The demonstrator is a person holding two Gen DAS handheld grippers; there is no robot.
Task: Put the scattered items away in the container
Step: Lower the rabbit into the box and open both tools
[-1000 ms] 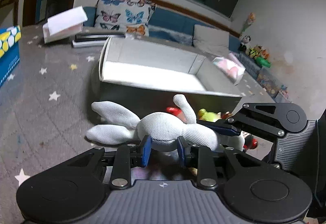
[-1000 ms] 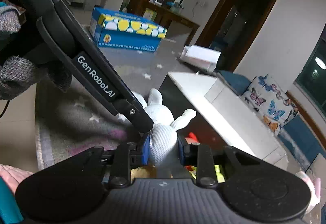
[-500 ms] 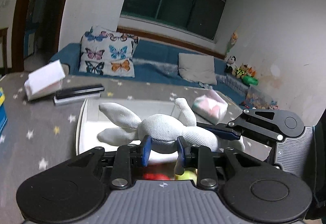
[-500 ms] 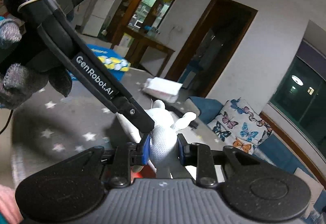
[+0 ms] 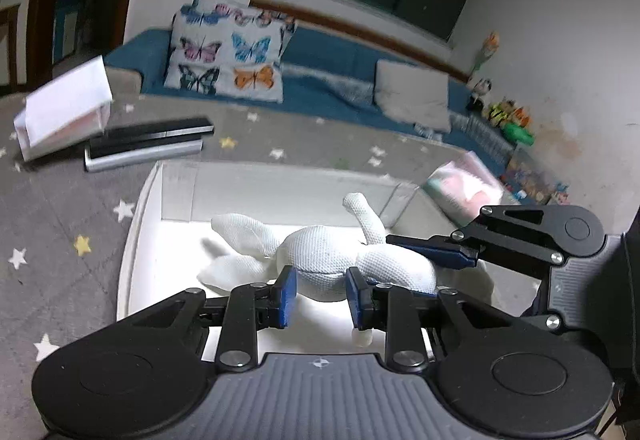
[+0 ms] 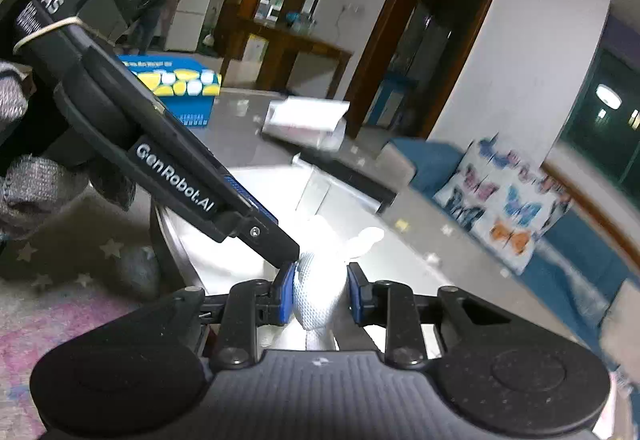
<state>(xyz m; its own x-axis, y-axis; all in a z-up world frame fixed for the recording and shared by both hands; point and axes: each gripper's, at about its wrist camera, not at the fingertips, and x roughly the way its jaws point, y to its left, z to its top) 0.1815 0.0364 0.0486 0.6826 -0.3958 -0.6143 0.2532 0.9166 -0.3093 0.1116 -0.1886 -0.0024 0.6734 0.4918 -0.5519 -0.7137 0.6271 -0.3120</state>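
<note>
**White rabbit toy held above the container by both grippers**

The left gripper (image 5: 320, 298) is clamped on the body of the white rabbit toy (image 5: 328, 256). The right gripper (image 6: 320, 294) is clamped on the same toy, seen narrow between its blue pads (image 6: 287, 294). In the left wrist view the right gripper comes in from the right side and touches the toy. The toy hangs over the white container (image 5: 138, 240), which stands on a grey carpet with stars (image 5: 60, 208). Behind are a butterfly pillow (image 5: 230, 60) and a white box (image 5: 64, 108).
</note>
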